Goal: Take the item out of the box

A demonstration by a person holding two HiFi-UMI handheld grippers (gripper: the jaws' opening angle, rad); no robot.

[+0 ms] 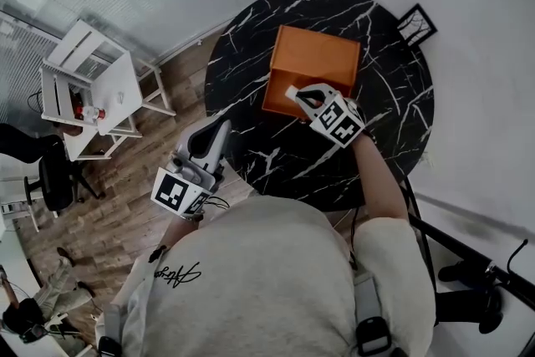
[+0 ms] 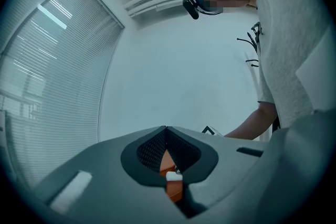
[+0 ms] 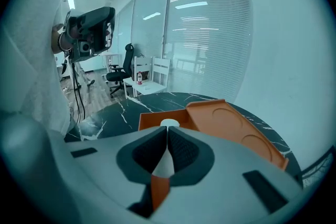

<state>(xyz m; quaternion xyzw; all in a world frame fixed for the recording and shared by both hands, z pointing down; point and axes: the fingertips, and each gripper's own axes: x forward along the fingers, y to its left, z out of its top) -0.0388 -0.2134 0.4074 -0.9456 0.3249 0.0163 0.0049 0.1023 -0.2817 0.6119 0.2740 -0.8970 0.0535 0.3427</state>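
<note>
An orange box [image 1: 279, 95] stands in the middle of the round black marble table [image 1: 276, 159], with its lid [image 1: 316, 55] folded back flat behind it. In the right gripper view a white round item [image 3: 169, 123] shows inside the box [image 3: 156, 119], just past the jaw tips, and the lid [image 3: 236, 131] lies to the right. My right gripper [image 1: 294, 94] hovers over the box's near edge with its jaws shut and nothing clearly held. My left gripper [image 1: 219, 130] hangs off the table's left edge, shut and tilted upward; its own view shows mostly wall.
A small black frame [image 1: 415, 23] lies at the table's far right rim. A white side table and chair [image 1: 92, 88] stand on the wood floor at the left, beside a black office chair [image 1: 52, 180]. Black stand legs [image 1: 468, 263] cross the floor at the lower right.
</note>
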